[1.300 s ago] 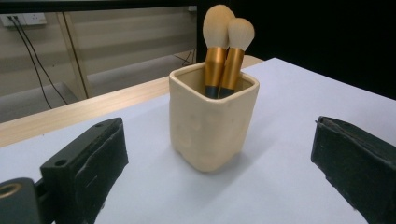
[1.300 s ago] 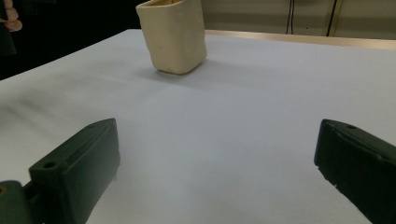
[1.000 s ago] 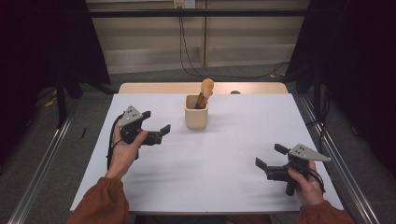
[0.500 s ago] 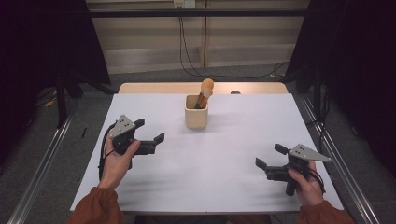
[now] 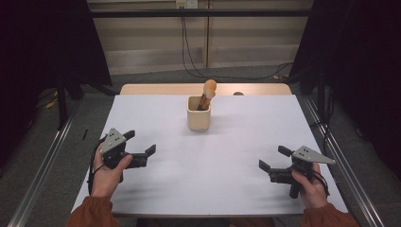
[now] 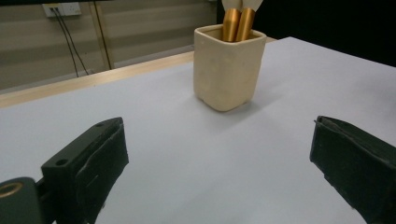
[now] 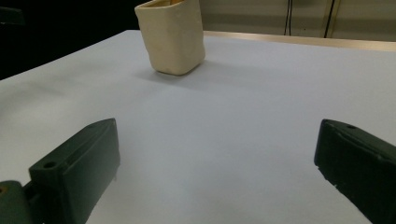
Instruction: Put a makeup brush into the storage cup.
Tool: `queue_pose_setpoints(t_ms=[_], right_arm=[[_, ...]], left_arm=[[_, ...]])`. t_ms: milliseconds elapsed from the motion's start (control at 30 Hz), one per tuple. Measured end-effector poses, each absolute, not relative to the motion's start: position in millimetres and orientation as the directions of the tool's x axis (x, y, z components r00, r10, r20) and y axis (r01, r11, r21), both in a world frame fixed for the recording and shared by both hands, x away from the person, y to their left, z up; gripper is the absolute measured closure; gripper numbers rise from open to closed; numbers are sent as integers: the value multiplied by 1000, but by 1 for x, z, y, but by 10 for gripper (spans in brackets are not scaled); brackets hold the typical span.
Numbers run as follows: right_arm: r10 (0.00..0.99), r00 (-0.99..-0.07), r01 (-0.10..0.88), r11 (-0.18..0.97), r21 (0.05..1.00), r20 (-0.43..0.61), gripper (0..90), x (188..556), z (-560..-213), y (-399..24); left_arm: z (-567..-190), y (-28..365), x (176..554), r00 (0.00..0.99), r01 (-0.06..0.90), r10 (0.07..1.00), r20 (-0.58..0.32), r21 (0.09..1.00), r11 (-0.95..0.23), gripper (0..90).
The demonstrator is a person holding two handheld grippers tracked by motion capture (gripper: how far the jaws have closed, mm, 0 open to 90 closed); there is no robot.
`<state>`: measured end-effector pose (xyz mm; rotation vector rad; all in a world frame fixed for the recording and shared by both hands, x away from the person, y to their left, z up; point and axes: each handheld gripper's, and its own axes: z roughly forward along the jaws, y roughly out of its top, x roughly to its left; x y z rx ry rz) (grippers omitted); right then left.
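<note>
Retreating from the cup, the left gripper stays open.

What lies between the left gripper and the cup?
Nothing: in the left gripper view, bare white table runs from the open left gripper to the cup. The high view agrees.

and here's the room: a white surface with a strip of bare wood along its far edge, standing on a grey floor with metal rails running down both sides. behind it a pale panelled wall, black cables dropping from a wall socket and trailing across the floor. dark black curtains close in left and right, light falling soft and even.
</note>
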<state>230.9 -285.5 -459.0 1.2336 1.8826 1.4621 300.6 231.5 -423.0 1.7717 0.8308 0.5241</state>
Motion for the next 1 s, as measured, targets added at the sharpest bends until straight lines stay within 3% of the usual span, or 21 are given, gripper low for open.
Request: queue_pose_setpoints(t_ms=[400,767,1000], right_arm=[[858,-488,365,32,930,162,0,230,-458,-286],[858,-487,367,33,930,162,0,231,-458,-286],[858,-488,367,34,930,161,0,230,-458,-286]], left_arm=[[-426,244,279,630,300,772,-79,942,-149,38],[-430,245,257,617,283,786,-32,941,-183,37],[-437,252,249,606,295,794,-48,941,-168,36]])
